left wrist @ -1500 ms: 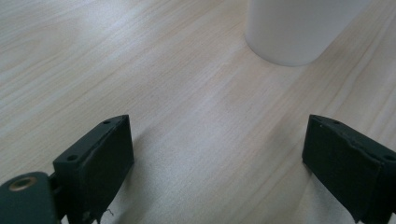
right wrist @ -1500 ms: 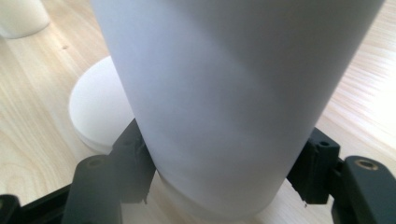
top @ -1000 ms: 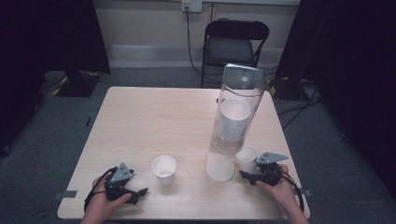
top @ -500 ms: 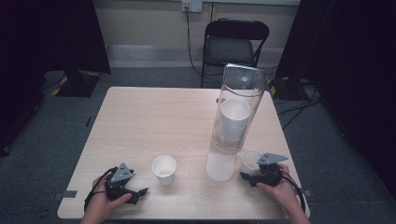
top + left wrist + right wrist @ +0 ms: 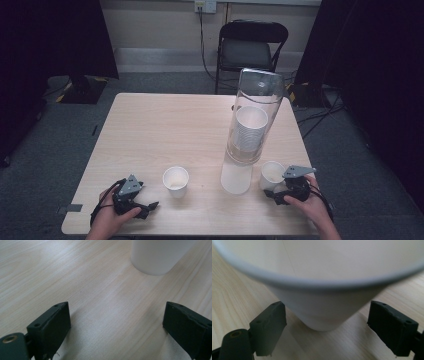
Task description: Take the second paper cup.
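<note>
The right gripper [image 5: 280, 192] rests on the table [image 5: 165, 130] near its 5 o'clock corner, held in the person's right hand [image 5: 312, 207], with its jaws spread wide. A white paper cup [image 5: 272, 175] stands upright just beyond them at about 11 o'clock from the gripper; in the right gripper view this cup [image 5: 319, 290] sits between the two spread jaws, with a gap on each side, so neither jaw touches it. The left gripper [image 5: 145, 206] lies near the table's 7 o'clock corner under the left hand [image 5: 107, 222], jaws also spread apart with only bare wood between them. In the left gripper view a second white cup [image 5: 156, 256] stands ahead at about 1 o'clock, clear of the jaws; from above, that cup [image 5: 176, 181] is upright and open at roughly 2 o'clock from the left gripper. Between the two cups, nearer the right one, rises a tall clear tube [image 5: 252, 117] on a white base [image 5: 236, 177], with a stack of white cups [image 5: 249, 131] inside it. Beyond the table's 12 o'clock edge stands a black folding chair [image 5: 252, 47] on the grey floor [image 5: 45, 135].
</note>
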